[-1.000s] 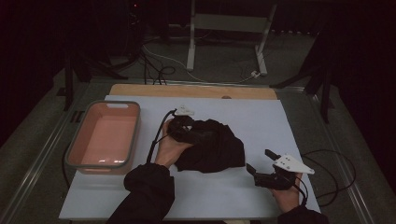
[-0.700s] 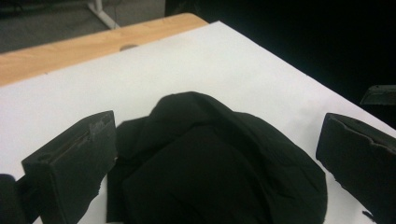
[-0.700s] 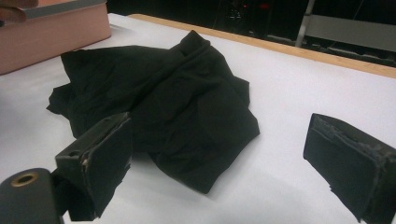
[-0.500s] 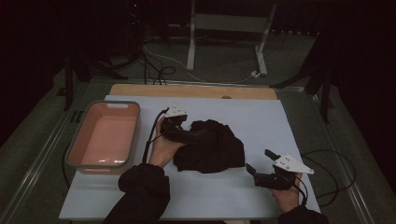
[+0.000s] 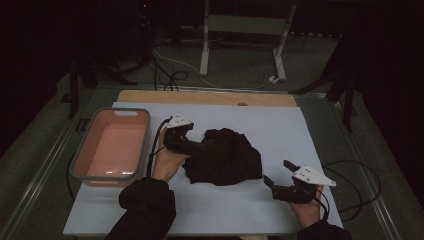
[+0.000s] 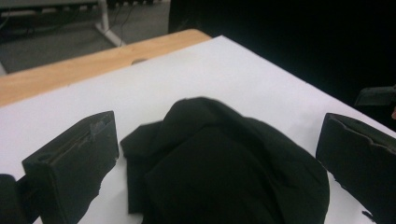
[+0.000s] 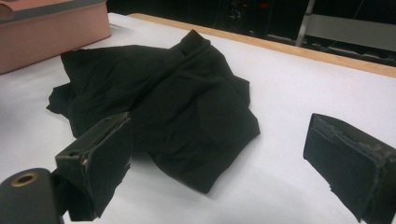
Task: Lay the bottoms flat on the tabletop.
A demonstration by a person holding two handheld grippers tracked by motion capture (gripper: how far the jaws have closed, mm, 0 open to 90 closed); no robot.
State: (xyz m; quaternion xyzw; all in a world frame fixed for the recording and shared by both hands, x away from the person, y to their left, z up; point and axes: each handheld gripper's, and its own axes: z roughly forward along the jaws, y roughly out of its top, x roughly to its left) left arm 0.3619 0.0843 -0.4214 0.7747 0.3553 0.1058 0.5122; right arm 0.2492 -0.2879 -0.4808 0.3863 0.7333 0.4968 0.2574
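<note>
Right gripper [image 5: 280, 175] sits at about 5 o'clock on the white table cover [image 5: 300, 125], held low by the right hand [image 5: 306, 210]. Its jaws stand wide apart and hold nothing. In the right gripper view they frame bare cover, with the black cloth [image 7: 159, 98] ahead of them and apart from both.

Black cloth [image 5: 225, 155] lies crumpled near table centre, flat on the cover.

Left gripper [image 5: 192, 145] is at the cloth's 9 o'clock edge, held by the left hand [image 5: 167, 160]. In the left gripper view its jaws are open, one on either side of the cloth's [image 6: 224, 168] raised fold, neither jaw pressing it.

Pink tub [image 5: 82, 162] stands at 9 o'clock, just beside the left hand. Wooden board edge [image 5: 210, 97] runs along 12 o'clock.
</note>
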